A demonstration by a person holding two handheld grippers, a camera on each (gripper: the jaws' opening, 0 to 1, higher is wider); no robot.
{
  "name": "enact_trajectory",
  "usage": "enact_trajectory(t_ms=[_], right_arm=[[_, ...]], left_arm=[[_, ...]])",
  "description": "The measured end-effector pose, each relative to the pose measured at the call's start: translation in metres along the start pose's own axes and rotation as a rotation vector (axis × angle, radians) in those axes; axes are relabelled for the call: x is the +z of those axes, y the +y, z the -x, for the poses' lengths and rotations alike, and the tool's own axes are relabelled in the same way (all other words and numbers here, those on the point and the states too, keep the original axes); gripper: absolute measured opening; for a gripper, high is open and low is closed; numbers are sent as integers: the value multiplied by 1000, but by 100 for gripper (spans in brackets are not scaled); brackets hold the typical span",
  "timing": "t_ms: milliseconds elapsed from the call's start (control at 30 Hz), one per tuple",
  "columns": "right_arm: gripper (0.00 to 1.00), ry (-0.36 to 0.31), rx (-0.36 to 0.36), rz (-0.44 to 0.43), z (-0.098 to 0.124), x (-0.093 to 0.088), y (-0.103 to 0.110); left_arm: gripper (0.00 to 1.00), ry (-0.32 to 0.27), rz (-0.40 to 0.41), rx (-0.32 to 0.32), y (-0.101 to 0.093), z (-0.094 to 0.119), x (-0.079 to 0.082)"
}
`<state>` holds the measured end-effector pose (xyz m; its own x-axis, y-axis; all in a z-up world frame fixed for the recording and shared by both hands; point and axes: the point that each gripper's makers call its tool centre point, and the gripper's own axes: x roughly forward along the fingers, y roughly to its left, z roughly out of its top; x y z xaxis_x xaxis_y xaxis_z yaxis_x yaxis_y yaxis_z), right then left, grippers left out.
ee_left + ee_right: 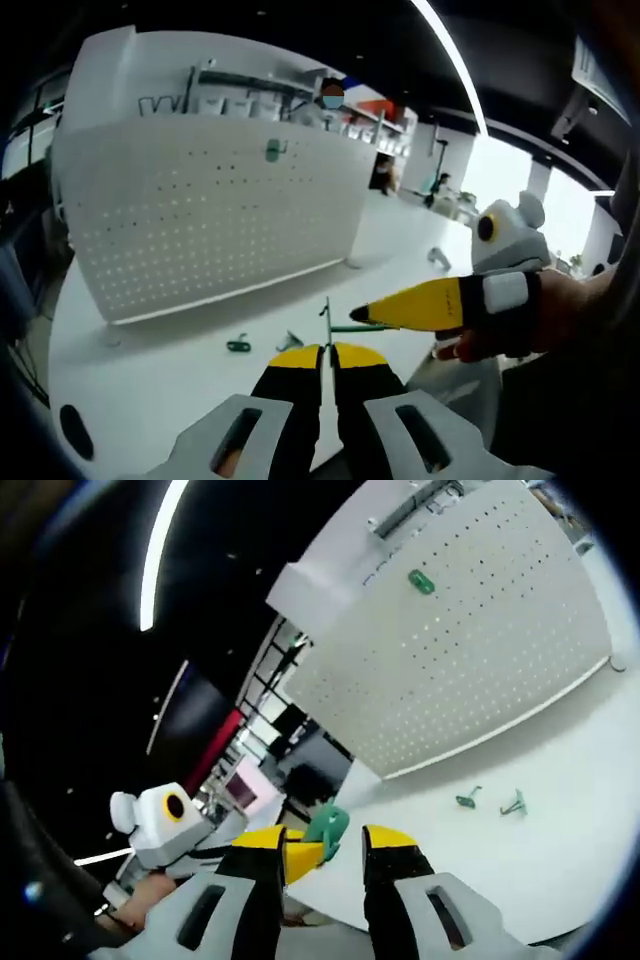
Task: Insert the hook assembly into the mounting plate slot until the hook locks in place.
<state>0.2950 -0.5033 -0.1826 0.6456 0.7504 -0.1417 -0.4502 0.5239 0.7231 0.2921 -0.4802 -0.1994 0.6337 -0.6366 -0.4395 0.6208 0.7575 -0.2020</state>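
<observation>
In the left gripper view my left gripper (pixel 327 352) is shut on a thin metal hook (pixel 327 318) that stands up from its yellow tips. My right gripper (pixel 358 316) comes in from the right in a person's hand, its tip touching the hook with a small green mounting plate (pixel 368 321) at it. In the right gripper view that green plate (pixel 330 825) sits between the jaws of my right gripper (pixel 325 842), which stand a little apart around it. The left gripper (pixel 303 858) reaches in from the left and partly covers the plate.
A white pegboard (pixel 200 220) stands on the white table (pixel 150 370) with one green piece (pixel 272 150) mounted near its top. Two loose hooks (pixel 238 345) (pixel 290 342) lie on the table before it, and appear again as hooks (pixel 467 800) (pixel 514 803). A person stands behind the board.
</observation>
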Motion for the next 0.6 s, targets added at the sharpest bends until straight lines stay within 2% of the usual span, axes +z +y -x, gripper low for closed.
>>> enact_trajectory(t_ms=[267, 433, 600], right_arm=[[17, 30, -6, 1, -7, -5, -4], [14, 1, 7, 2, -11, 2, 0], [7, 5, 14, -6, -16, 3, 1]], left_arm=[[3, -12, 4, -14, 0, -3, 3], [3, -55, 8, -11, 2, -2, 10], [3, -65, 0, -23, 1, -3, 11]])
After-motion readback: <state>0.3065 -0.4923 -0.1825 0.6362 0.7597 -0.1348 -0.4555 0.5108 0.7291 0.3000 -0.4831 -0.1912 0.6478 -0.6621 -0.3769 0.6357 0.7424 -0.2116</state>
